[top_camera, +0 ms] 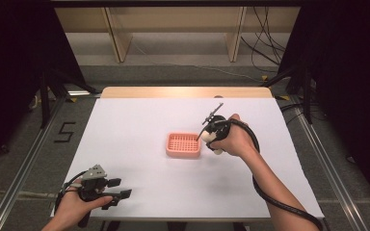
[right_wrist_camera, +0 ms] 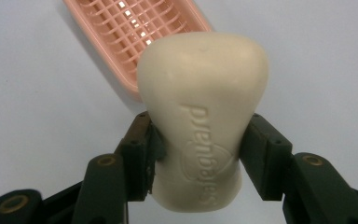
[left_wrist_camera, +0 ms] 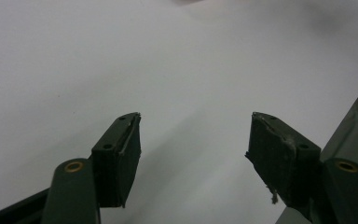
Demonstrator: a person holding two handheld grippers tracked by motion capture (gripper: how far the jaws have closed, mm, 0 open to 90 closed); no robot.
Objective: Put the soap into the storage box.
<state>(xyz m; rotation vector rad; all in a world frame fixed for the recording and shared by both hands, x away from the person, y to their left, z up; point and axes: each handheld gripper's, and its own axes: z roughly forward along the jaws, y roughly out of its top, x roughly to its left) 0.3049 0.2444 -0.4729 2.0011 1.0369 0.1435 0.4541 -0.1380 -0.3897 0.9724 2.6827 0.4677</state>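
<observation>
A cream bar of soap (right_wrist_camera: 200, 112) stamped "Safeguard" is clamped between the jaws of my right gripper (right_wrist_camera: 198, 149), which is shut on it. In the high view that right gripper (top_camera: 215, 140) hovers just right of a pink slotted soap dish (top_camera: 183, 145) near the table's middle, with the soap (top_camera: 215, 144) pale below the hand. The soap dish (right_wrist_camera: 135, 32) lies beyond the soap in the right gripper view. My left gripper (top_camera: 118, 188) rests at the table's front left, open, and the left gripper (left_wrist_camera: 193, 149) has nothing but white table between its jaws.
The white table (top_camera: 139, 120) has a wooden strip along its far edge. Metal rails run along both sides on the floor. Wooden shelf legs and loose cables stand beyond the table. A thick black cable trails from the right gripper along the forearm.
</observation>
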